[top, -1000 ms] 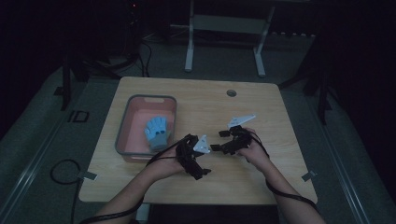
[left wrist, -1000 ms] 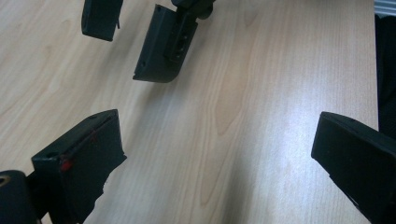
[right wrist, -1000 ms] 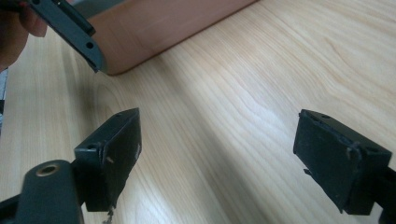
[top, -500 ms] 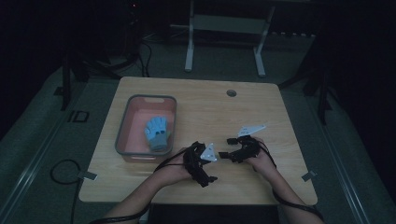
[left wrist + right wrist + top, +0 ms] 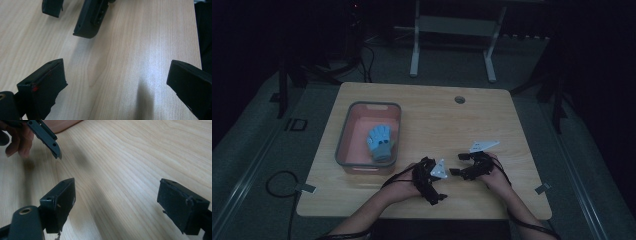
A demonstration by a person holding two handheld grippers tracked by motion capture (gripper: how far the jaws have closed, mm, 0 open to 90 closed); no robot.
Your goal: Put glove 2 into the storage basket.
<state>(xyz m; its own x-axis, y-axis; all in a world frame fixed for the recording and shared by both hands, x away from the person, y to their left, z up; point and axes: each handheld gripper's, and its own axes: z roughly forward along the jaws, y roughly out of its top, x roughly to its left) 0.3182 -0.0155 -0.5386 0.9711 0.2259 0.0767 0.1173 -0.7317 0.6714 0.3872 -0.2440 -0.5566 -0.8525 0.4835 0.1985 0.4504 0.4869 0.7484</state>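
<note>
Two sets of tongs low in the high view, near the front edge of the table (image 5: 427,107): left tongs (image 5: 438,172) just left of centre, right tongs (image 5: 458,165) just right of them, tips pointed toward each other and close, with a narrow strip of bare wood between. Both held over empty wood grain, jaws spread wide with nothing between them: left tongs (image 5: 113,82) parted in the left gripper view, right tongs (image 5: 116,205) equally parted in the right gripper view. Whether either pair touches the wood, cannot tell. Black jaw tips of the other tongs at the top of the left gripper view; one such tip and a few fingers at the upper left of the right gripper view. Grey three-cornered plates pale on top of each tool in the high view, forearms entering from the bottom edge, dark cables trailing back beside them. Further out, left of centre on the table, a grey-rimmed pink bin (image 5: 343,135) with a light blue glove (image 5: 379,141) lying inside, well apart from both tools. Toward the far edge, a small round hole (image 5: 459,99) in the tabletop. Beyond that, dim floor, a white stand (image 5: 452,30) at the top of the frame, and a looped cable (image 5: 279,182) at lower left.
</note>
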